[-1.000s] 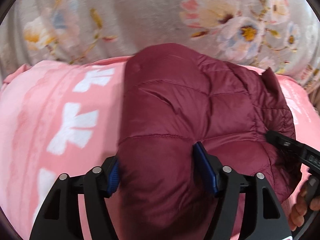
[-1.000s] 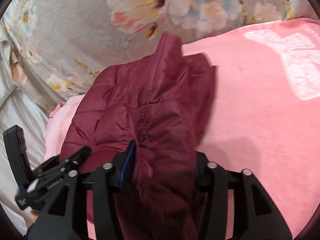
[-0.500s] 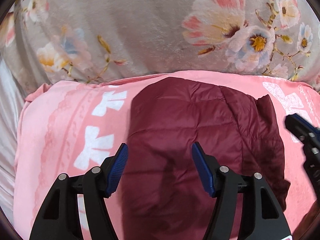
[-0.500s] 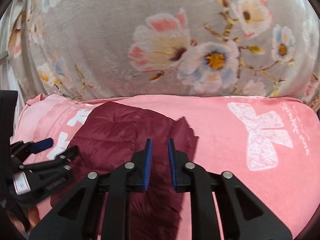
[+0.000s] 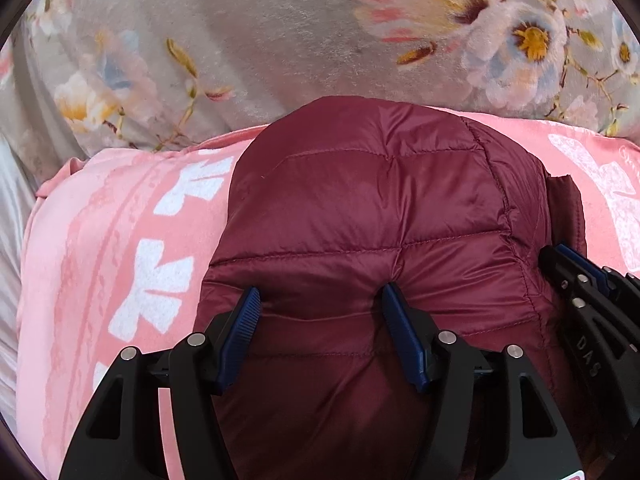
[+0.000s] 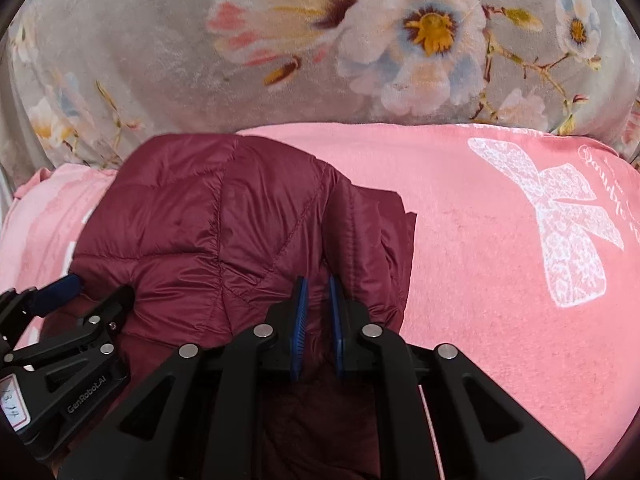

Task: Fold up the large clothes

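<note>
A dark red quilted puffer jacket (image 5: pixel 360 208) lies folded in a bundle on a pink blanket (image 5: pixel 120 240). My left gripper (image 5: pixel 320 300) is open, its blue pads pressed down on the jacket's near part with the fabric bulging between them. In the right wrist view the jacket (image 6: pixel 200 220) sits at the left of the blanket (image 6: pixel 480 260). My right gripper (image 6: pixel 318 284) has its pads nearly together with a narrow gap, over the jacket's right edge; no fabric shows between the tips. Each gripper shows at the edge of the other's view.
A grey plush cover with large flowers (image 5: pixel 280 40) rises behind the blanket, also in the right wrist view (image 6: pixel 320 40). The pink blanket carries white bow prints (image 6: pixel 560 208). Pale sheet shows at the far left (image 5: pixel 12 184).
Both grippers came back down toward the jacket after lifting away. The left one now presses into it, still open. The right one stays nearly closed, as half a second ago.
</note>
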Demonstrator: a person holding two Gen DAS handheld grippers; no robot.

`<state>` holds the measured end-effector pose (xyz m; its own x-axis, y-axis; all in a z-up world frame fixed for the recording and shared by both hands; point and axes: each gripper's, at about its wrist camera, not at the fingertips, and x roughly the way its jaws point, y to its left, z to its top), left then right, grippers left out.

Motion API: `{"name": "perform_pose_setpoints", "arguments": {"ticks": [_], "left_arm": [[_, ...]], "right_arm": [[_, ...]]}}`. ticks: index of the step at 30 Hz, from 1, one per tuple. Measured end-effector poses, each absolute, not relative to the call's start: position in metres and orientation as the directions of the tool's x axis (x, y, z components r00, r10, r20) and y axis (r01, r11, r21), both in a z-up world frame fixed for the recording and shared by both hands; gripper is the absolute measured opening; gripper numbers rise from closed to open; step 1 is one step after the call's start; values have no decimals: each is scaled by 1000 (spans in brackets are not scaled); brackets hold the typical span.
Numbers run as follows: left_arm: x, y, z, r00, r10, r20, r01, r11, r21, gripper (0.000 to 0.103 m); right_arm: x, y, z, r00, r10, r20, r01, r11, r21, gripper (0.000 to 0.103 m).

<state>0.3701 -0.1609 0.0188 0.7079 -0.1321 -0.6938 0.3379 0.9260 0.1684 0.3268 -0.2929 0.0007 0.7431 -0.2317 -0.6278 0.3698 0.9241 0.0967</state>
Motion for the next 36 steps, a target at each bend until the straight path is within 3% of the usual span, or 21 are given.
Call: {"name": "perform_pose_setpoints", "arguments": {"ticks": [15, 36], "left_arm": [[369, -166, 2, 761, -136, -635, 322, 928, 188, 63], [368, -168, 1, 765, -130, -631, 316, 929, 193, 63]], "right_arm": [[329, -294, -6, 744, -228, -628, 365, 926, 95, 9], [330, -296, -9, 741, -217, -635, 364, 925, 108, 9]]}}
